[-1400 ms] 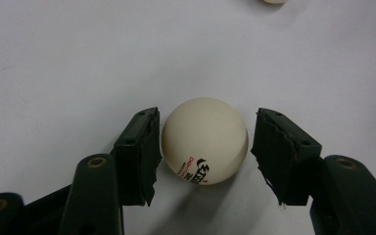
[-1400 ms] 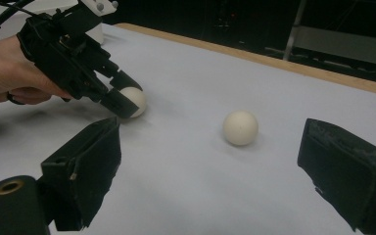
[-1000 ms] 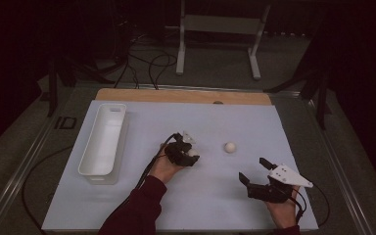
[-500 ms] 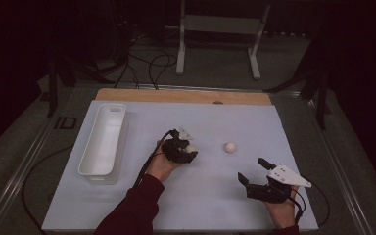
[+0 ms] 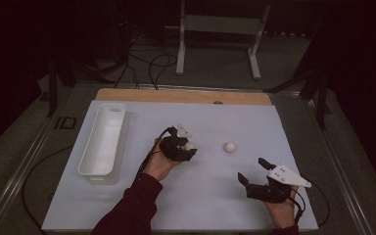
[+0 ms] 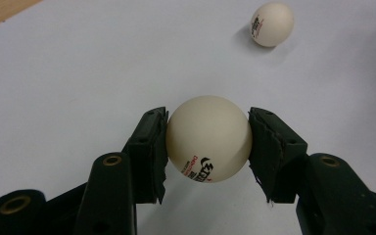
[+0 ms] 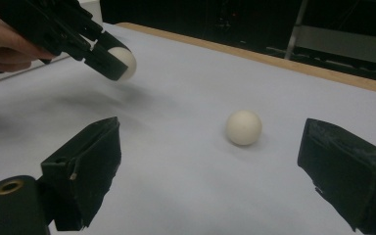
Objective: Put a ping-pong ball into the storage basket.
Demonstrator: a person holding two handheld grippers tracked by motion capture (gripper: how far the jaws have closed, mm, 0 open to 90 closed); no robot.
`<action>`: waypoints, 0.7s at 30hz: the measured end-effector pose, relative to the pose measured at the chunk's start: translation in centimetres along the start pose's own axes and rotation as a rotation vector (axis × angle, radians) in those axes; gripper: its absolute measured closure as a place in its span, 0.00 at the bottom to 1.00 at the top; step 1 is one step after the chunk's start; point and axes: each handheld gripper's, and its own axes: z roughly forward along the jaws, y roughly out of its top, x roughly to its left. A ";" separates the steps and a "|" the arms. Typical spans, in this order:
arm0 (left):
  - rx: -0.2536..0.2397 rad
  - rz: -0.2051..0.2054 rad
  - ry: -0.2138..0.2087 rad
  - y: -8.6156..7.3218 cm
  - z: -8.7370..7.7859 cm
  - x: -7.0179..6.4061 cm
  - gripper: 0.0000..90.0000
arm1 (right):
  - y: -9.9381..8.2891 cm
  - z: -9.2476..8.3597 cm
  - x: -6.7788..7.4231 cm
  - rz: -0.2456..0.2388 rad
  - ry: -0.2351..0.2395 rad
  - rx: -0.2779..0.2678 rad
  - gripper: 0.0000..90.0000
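The left gripper [image 5: 188, 149], just left of centre in the high view, is clamped on a ping-pong ball [image 6: 209, 138]: in the left gripper view both pads press on its sides at about its widest part, printed lettering facing down toward the camera. In the right gripper view the held ball sits in the upper left with a soft shadow on the white sheet [image 5: 274, 127] below it, so it looks lifted clear of the surface. A second ball [image 5: 230, 147] lies on the sheet just right of centre in the high view, apart from both grippers. The right gripper [image 5: 254, 172], low in the right of that view, hovers with its jaws wide apart and nothing between them; its own view looks straight at the loose ball [image 7: 244, 127] between the two pads. The step in hand appears to be carrying the picked ball, most likely to the white tray [image 5: 89, 166] at the left of the high view. The next move would call for swinging the left gripper leftward over the tray's rim while keeping the squeeze steady, since a smooth round ball could slip out.
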 end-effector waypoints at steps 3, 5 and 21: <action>-0.007 0.000 0.004 0.2 -0.4 0.0 0.57 | 0.0 0.0 0.0 0.000 0.000 0.000 0.09; -0.009 0.000 0.005 0.3 -0.7 0.0 0.57 | 0.0 0.0 0.0 0.000 0.000 0.001 0.09; -0.019 0.002 0.003 1.2 -2.4 0.0 0.57 | 0.0 -0.1 0.0 0.001 -0.001 -0.001 0.09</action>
